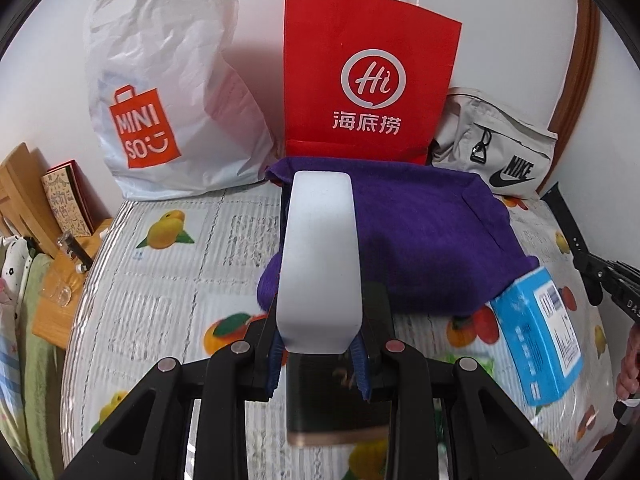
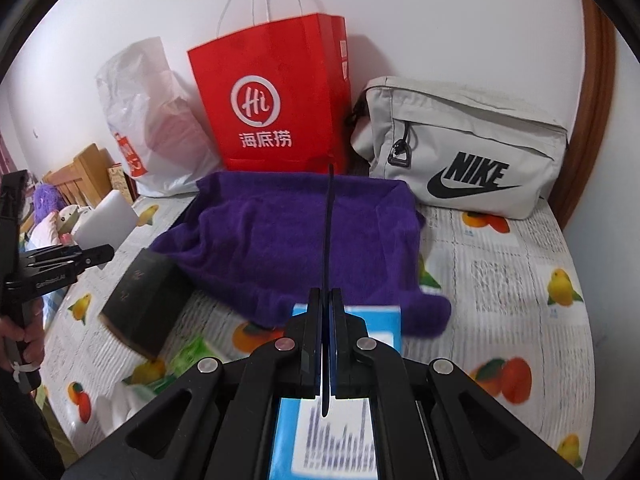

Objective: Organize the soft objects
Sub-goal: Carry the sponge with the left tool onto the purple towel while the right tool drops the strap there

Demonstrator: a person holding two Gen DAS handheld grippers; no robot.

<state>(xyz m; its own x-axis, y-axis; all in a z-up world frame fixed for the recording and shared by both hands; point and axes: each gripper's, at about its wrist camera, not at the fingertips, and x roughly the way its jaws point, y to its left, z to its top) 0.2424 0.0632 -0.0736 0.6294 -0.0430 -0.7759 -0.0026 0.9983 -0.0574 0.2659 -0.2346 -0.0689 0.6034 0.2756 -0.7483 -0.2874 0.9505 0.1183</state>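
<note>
White foam block (image 1: 318,256) clamped in left gripper (image 1: 318,354) fingers, held above purple towel (image 1: 400,232) on bed (image 1: 168,248); light, squashy, best pinched across narrow sides
Right gripper (image 2: 325,344) fingers shut on thin black strap (image 2: 328,224); limp, will dangle
Left view hides dark box (image 2: 144,304) mostly; right view shows it whole, plus grey pouch (image 2: 460,144)

A purple towel (image 2: 304,236) lies on a fruit-printed cover (image 2: 520,264), beside a red bag (image 2: 272,92) and a blue box (image 1: 536,336).
</note>
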